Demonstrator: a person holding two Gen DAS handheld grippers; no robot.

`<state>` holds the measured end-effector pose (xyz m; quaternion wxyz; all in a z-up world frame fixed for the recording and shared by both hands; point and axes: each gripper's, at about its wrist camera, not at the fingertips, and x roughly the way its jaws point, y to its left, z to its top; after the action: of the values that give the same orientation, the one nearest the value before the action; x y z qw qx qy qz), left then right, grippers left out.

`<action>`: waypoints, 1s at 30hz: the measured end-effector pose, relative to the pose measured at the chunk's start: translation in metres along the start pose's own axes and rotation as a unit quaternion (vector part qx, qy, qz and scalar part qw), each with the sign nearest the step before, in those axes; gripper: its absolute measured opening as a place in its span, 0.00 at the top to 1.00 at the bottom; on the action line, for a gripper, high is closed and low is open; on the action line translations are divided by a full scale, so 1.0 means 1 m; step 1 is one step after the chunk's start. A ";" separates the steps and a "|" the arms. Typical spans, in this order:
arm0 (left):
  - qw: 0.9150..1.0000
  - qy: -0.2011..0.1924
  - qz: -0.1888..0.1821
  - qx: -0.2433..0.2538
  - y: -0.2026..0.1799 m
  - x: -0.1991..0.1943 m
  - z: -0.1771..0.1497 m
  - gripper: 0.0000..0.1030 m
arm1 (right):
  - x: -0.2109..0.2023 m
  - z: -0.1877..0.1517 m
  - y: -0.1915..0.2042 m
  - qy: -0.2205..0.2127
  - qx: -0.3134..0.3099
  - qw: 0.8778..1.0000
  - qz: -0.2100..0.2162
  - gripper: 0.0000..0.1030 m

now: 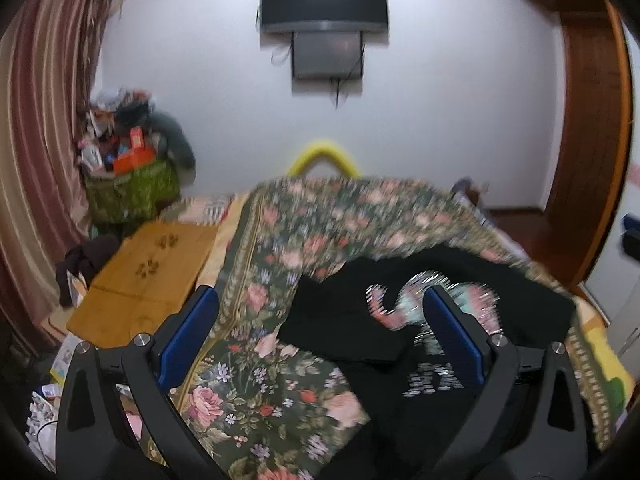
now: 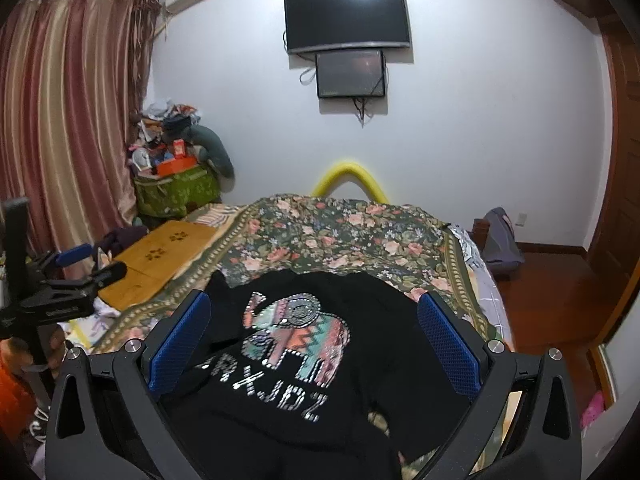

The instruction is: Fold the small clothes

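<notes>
Black shirt (image 2: pixel 304 344) with an elephant print, lying face up on the flowered bedspread (image 2: pixel 340 228) of the bed, rumpled and not yet folded. The right gripper (image 2: pixel 314 326) hangs directly above it, jaws spread wide and empty, the print framed between the two blue pads (image 2: pixel 180 344). The left gripper (image 1: pixel 320 328) is off to the shirt's left, jaws likewise wide apart and holding nothing; in its view the shirt (image 1: pixel 432 312) lies ahead and to the right, its left edge between the pads. This view is motion-blurred. The shirt's long axis appears to run from the near edge of the bed toward the wall, hem or collar end uncertain. The right hand is judged nearer to the cloth. Open bedspread lies beyond and to the left of the shirt; a wooden board (image 2: pixel 160 256) bounds the left side, and the bed's right edge falls close beside the shirt.
</notes>
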<state>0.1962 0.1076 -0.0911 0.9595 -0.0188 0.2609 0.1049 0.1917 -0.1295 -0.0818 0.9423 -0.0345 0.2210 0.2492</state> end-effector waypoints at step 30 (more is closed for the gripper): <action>0.954 0.256 -0.080 -0.135 0.039 0.217 -0.060 0.92 | 0.178 -0.046 -0.085 0.190 0.026 0.981 0.013 0.14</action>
<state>0.3407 0.1820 -0.2516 0.8543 -0.1950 0.4789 0.0533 0.3528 -0.1308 -0.2045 0.8801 -0.0539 0.4033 0.2447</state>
